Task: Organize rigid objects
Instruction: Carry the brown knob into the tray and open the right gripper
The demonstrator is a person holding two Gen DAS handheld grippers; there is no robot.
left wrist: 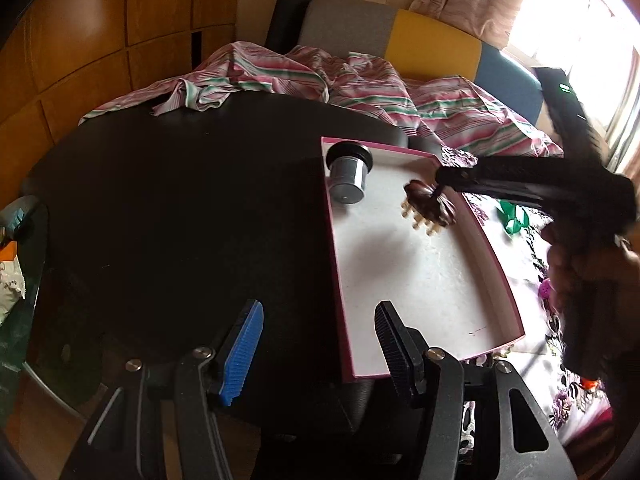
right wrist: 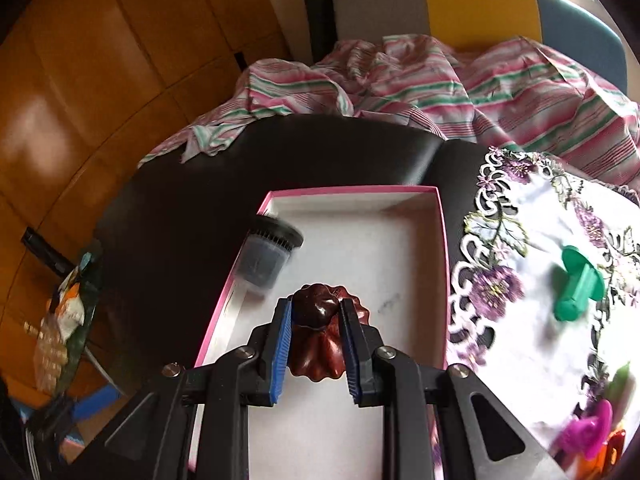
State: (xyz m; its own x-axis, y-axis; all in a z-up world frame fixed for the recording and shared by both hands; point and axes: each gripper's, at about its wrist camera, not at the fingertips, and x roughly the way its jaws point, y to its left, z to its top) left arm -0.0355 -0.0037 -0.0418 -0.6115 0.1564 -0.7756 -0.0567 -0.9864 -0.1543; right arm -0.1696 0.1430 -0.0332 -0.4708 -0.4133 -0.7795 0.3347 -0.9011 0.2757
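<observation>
The right gripper (right wrist: 316, 344) is clamped on a brown scalloped brush (right wrist: 316, 332) over the pink box (right wrist: 352, 191), with a grey jar (right wrist: 262, 258) lying inside by its left wall. Left gripper (left wrist: 320, 344) hangs apart, empty, at the box's near corner. Only the right view catches the green plug (right wrist: 578, 286) on the doily (right wrist: 532, 216) right of the box.

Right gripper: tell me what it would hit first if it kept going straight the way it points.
Probably the white floor of the pink-edged box. The right gripper, shut on the dark brown scalloped wooden piece, points down into it. The grey cylinder with the black cap lies left of that line; depth is unclear.
</observation>
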